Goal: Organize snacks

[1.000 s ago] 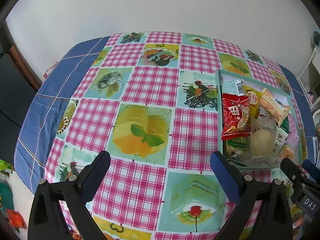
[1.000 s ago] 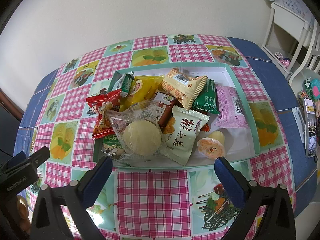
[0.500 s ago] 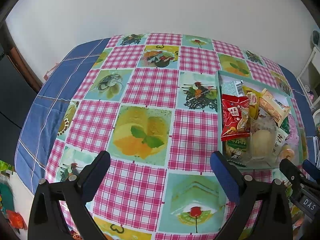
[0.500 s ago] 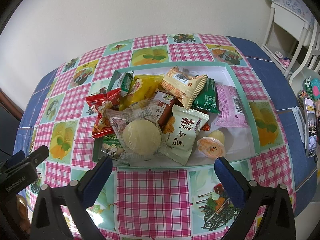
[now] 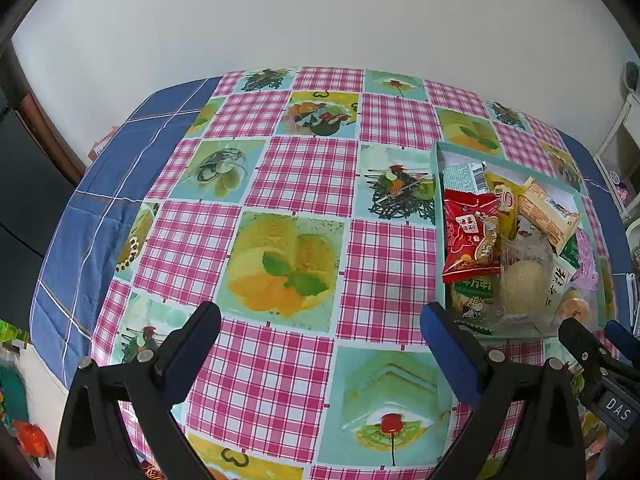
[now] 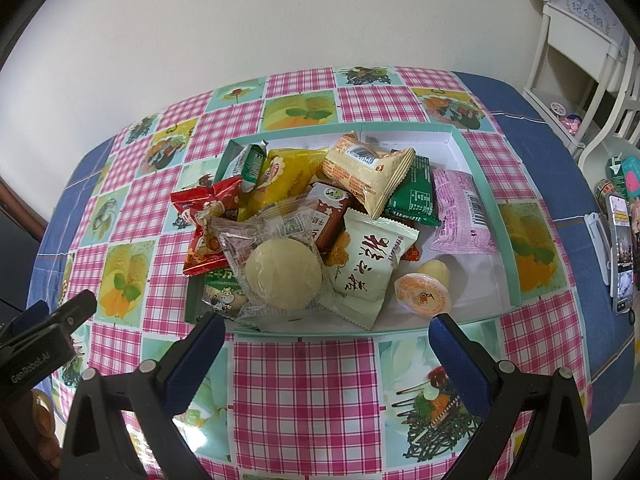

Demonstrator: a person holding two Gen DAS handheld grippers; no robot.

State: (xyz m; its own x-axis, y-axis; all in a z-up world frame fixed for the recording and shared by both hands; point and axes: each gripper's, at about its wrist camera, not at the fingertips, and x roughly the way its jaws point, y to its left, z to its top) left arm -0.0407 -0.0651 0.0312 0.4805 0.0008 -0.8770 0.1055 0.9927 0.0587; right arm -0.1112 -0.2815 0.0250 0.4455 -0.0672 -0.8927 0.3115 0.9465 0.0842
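We hold the left hand-held gripper with its jaws spread wide and empty above the bare checked cloth of the counter, left of the tray. Our right hand-held gripper is likewise spread wide and empty, hovering at the near rim of the teal tray. The snacks lie heaped in the tray's left half: a round pastry in clear wrap at the near left, a red packet hanging over the left rim, a white pouch beside the pastry, an orange jelly cup near the front rim, and a pink packet toward the right wall.
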